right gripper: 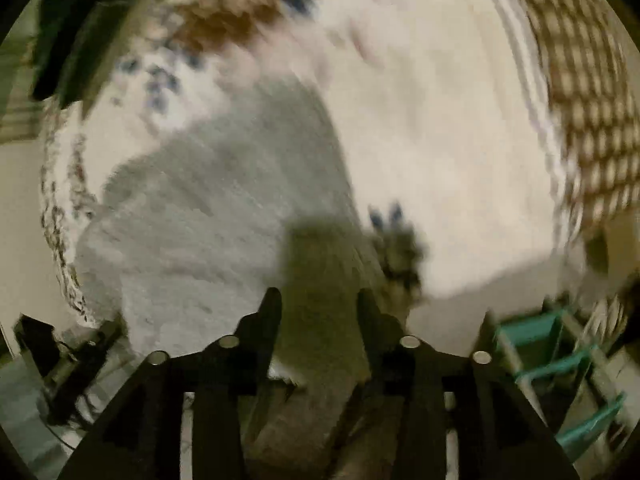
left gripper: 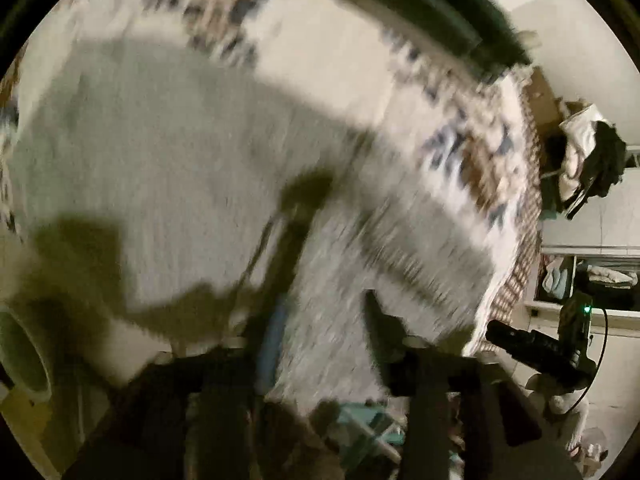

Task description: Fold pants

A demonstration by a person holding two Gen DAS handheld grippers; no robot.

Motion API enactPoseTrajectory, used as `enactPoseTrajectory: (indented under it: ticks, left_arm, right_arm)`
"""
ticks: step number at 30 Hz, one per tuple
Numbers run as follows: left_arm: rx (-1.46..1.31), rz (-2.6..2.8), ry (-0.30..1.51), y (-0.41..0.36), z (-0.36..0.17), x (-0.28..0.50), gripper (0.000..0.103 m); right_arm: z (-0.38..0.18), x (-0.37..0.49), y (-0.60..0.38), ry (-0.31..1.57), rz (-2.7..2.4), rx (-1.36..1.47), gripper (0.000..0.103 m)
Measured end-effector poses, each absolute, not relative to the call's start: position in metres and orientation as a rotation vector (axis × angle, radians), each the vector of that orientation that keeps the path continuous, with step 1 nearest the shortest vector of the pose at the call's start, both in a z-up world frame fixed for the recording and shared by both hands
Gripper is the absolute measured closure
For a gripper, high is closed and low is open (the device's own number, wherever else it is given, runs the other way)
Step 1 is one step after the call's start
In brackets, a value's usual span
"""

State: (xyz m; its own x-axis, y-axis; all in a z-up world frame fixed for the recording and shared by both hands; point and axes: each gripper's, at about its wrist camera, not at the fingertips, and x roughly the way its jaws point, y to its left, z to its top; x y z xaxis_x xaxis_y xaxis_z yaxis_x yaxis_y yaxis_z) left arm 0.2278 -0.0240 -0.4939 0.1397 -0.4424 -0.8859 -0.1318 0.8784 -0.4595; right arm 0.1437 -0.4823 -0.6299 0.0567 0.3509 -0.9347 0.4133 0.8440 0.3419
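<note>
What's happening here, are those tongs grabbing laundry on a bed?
Yes. A person holds tongs in each hand and is folding grey pants on a bed's patterned white blanket. The right tongs stand open with pants fabric lying between the fingers. The left tongs also straddle the cloth, though blur hides whether they pinch it. Both pictures are smeared by motion, so the fold seems underway rather than finished.

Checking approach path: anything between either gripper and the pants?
Nothing visible. The grey pants lie spread on the patterned bedspread, running right up between the fingers of the right gripper and the left gripper. Both views are motion-blurred, so contact is unclear.
</note>
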Motion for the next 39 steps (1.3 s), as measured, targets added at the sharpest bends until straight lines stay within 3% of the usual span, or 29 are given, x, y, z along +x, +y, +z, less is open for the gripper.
enactPoseTrajectory:
  ticks: [1,4,12,13,14,15,19,29,31,32,33,34,35,36,37,39]
  left_arm:
    - [-0.482,-0.25,1.409,-0.028,-0.491,0.237,0.045]
    - [-0.43,-0.266,1.394,-0.041,-0.501,0.257,0.045]
    - [-0.386,-0.285,1.481,-0.064,-0.547,0.265,0.045]
    - [-0.392,-0.285,1.484,-0.064,-0.547,0.264,0.045]
    - [-0.398,-0.289,1.488,-0.065,-0.55,0.262,0.045]
    - [-0.397,-0.288,1.492,-0.066,-0.553,0.26,0.045]
    - [-0.391,-0.297,1.511,-0.069,-0.565,0.254,0.045]
    - [-0.411,-0.3,1.531,-0.062,-0.575,0.245,0.045]
    - [-0.431,-0.293,1.519,-0.058,-0.57,0.244,0.045]
    - [-0.436,-0.286,1.505,-0.055,-0.566,0.243,0.045]
    - [-0.448,-0.278,1.48,-0.05,-0.56,0.241,0.045]
    - [-0.467,-0.272,1.441,-0.044,-0.552,0.238,0.045]
    - [-0.48,-0.262,1.403,-0.038,-0.545,0.235,0.031]
    - [-0.496,-0.248,1.365,-0.029,-0.538,0.231,0.02]
    - [-0.517,-0.236,1.337,-0.02,-0.533,0.227,0.002]
    - [-0.57,-0.198,1.296,0.0,-0.525,0.218,0.001]
  right_arm:
    - [-0.623,0.158,-0.479,1.529,-0.03,0.59,0.059]
    - [-0.595,0.214,-0.449,1.491,0.08,0.309,0.052]
    - [-0.631,0.289,-0.318,1.552,0.421,-0.431,0.052]
    - [-0.639,0.291,-0.311,1.568,0.431,-0.485,0.053]
    - [-0.646,0.292,-0.306,1.573,0.437,-0.525,0.075]
    - [-0.65,0.295,-0.305,1.575,0.445,-0.524,0.099]
    - [-0.636,0.315,-0.33,1.559,0.351,-0.298,0.099]
    - [-0.631,0.335,-0.371,1.613,0.27,-0.073,0.099]
    - [-0.636,0.343,-0.373,1.646,0.276,-0.005,0.09]
    - [-0.63,0.344,-0.379,1.636,0.268,0.024,0.07]
    - [-0.623,0.342,-0.385,1.62,0.264,0.053,0.044]
    - [-0.617,0.34,-0.39,1.603,0.265,0.085,0.028]
    - [-0.61,0.337,-0.396,1.584,0.259,0.111,0.005]
    - [-0.601,0.329,-0.401,1.55,0.237,0.139,0.0]
    - [-0.59,0.319,-0.403,1.517,0.21,0.161,0.0]
    - [-0.584,0.298,-0.409,1.454,0.148,0.219,0.0]
